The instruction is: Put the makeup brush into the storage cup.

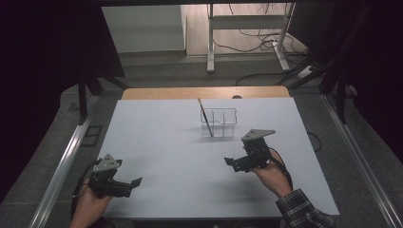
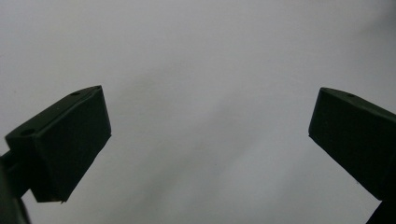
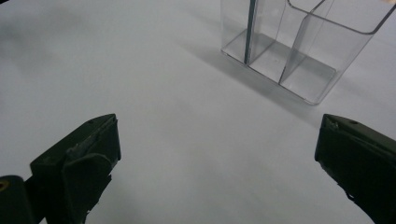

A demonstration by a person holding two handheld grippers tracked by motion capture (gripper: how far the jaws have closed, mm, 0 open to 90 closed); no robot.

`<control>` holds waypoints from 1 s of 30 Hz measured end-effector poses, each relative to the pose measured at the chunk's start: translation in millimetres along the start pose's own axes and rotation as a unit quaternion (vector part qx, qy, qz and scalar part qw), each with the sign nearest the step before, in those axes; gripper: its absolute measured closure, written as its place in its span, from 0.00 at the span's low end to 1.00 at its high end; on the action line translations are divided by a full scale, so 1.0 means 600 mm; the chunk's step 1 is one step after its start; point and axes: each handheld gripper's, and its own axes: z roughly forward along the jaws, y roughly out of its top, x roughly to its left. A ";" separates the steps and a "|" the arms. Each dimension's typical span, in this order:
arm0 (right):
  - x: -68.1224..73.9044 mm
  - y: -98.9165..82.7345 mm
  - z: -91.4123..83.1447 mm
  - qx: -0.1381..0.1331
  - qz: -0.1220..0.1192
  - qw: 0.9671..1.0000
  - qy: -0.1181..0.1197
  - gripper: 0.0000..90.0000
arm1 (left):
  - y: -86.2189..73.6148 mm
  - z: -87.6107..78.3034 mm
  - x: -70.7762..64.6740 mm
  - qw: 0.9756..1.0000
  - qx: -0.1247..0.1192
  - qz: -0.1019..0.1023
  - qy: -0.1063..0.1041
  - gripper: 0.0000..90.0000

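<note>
Leaving wide bare table (image 1: 166, 142) mid-frame. Standing at upper centre: clear holder (image 1: 219, 122), thin stick (image 1: 205, 117) leaning inside. Resting low near front edge: left gripper (image 1: 134, 184), right gripper (image 1: 231, 162), jaws wide apart, gripping nothing.

A clear plastic organizer (image 1: 221, 121) with several open-topped compartments stands upright just above the centre of the high view, on the white table surface. A thin dark stick (image 1: 205, 117) stands in its left compartment, leaning up and to the left past the rim. In the right gripper view the organizer (image 3: 303, 56) sits at upper right, the stick (image 3: 250, 30) upright in its leftmost cell.
</note>
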 end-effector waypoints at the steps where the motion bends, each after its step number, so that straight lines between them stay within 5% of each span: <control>1: 0.000 -0.001 -0.001 0.001 0.001 1.000 0.000 0.00 | 0.000 0.000 0.000 1.000 0.000 0.000 0.000 0.00; 30: -0.002 -0.039 -0.036 0.009 0.001 1.000 -0.019 0.00 | 0.000 0.000 0.001 1.000 0.001 -0.004 0.001 0.00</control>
